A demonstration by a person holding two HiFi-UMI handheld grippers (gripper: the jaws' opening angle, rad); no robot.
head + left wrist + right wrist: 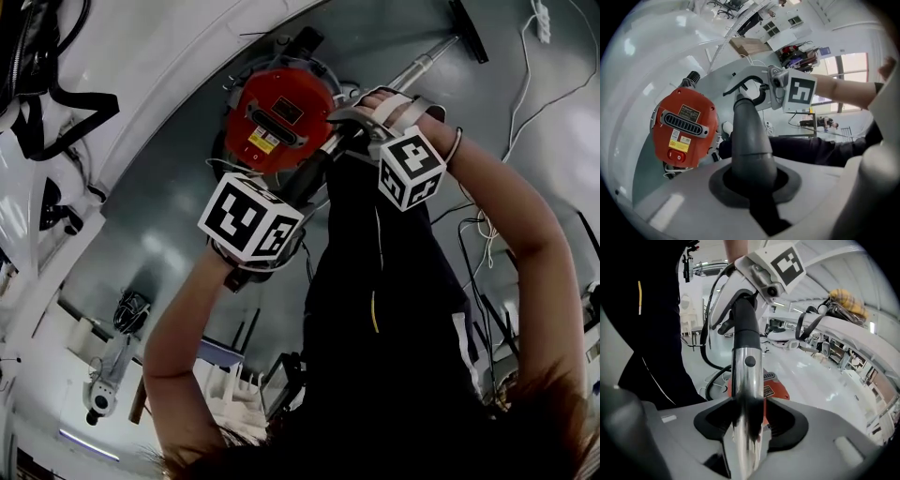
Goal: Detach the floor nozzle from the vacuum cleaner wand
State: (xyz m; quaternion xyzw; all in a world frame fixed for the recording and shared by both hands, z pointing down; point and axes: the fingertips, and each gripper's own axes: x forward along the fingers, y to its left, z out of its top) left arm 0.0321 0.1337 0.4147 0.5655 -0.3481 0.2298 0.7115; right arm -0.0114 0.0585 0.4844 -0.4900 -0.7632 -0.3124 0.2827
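Item one: black bar-shaped floor nozzle (pixel 466 28), at the top of the head view, where it meets the far tip of the slim chrome metal wand (pixel 427 58) and sits low over the floor.

Item two: the wand slants back toward me and joins a dark grey plastic handle tube (pixel 749 140).

Item three: my right gripper (pixel 746 427) straddles the chrome wand with its jaws spread wide. I see a dark gap on each side of the tube.

Item four: my left gripper (pixel 750 187) is clamped narrowly round the handle tube, nearer my body.

Surroundings: round red vacuum cleaner body (pixel 277 117) on the glossy grey floor (pixel 169 216), just beyond both grippers. Thin white cables (pixel 521 84) trail across the floor at right.
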